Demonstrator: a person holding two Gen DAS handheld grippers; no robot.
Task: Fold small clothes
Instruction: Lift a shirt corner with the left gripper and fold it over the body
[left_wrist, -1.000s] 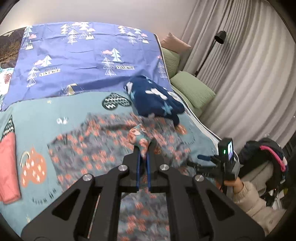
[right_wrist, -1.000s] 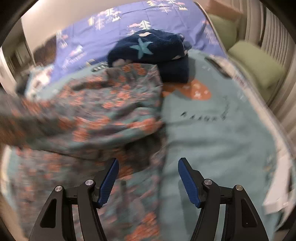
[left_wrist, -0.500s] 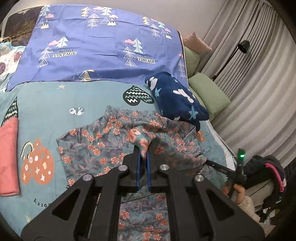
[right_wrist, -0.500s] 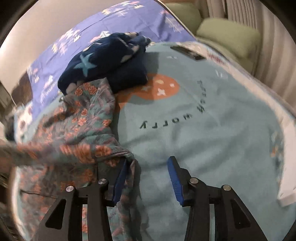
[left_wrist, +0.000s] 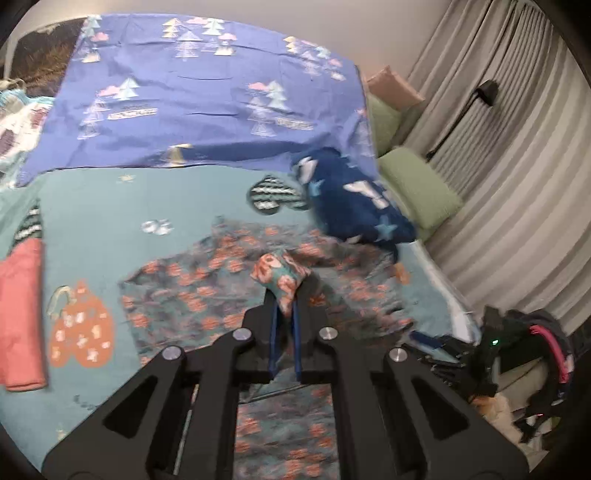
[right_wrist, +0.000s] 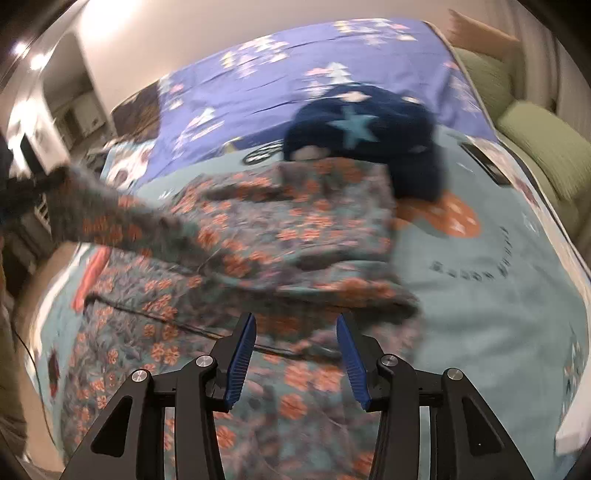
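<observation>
1. The left gripper (left_wrist: 283, 314) has a matte black frame with triangular cut-outs and four round silver screws.
2. Its fingers (left_wrist: 274, 332) carry thin blue pads.
3. The right gripper (right_wrist: 295, 345) shares that black frame and silver screws.
4. Its fingers (right_wrist: 242, 360) bear ribbed blue pads, somewhat blurred.

We see a grey-teal garment (left_wrist: 207, 291) with orange flowers — beside a navy fleece (left_wrist: 354, 199) with pale stars.

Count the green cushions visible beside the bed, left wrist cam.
2. One green cushion lies by the bed's right edge near the curtain; another sits behind it, under a pinkish pillow. More may be hidden.
</observation>
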